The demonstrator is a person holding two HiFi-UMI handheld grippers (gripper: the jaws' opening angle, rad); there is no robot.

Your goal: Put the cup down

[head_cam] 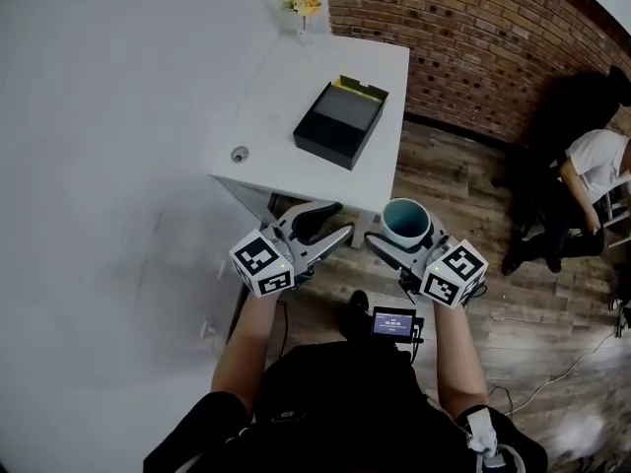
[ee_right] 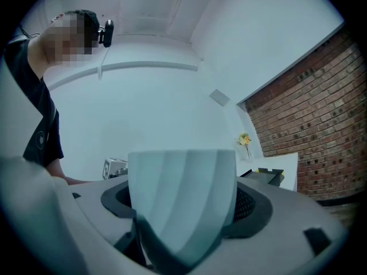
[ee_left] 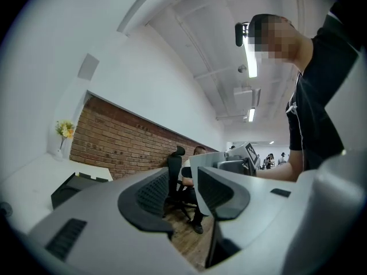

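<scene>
In the head view my right gripper [head_cam: 405, 240] is shut on a cup [head_cam: 406, 222], white outside and teal inside. The cup stays upright in the air over the wooden floor, just off the near right corner of the white table [head_cam: 296, 87]. In the right gripper view the ribbed cup [ee_right: 182, 193] fills the space between the two dark pads of that gripper [ee_right: 183, 208]. My left gripper [head_cam: 336, 222] hovers beside it at the table's near edge. Its jaws stand a little apart with nothing between them [ee_left: 184, 192].
On the table lie an open black box [head_cam: 340, 121], a small vase of yellow flowers [head_cam: 301, 3] at the far end and a small round object [head_cam: 240, 154]. A brick wall [head_cam: 473, 37] runs behind. A person [head_cam: 592, 180] sits at the right on the wooden floor area.
</scene>
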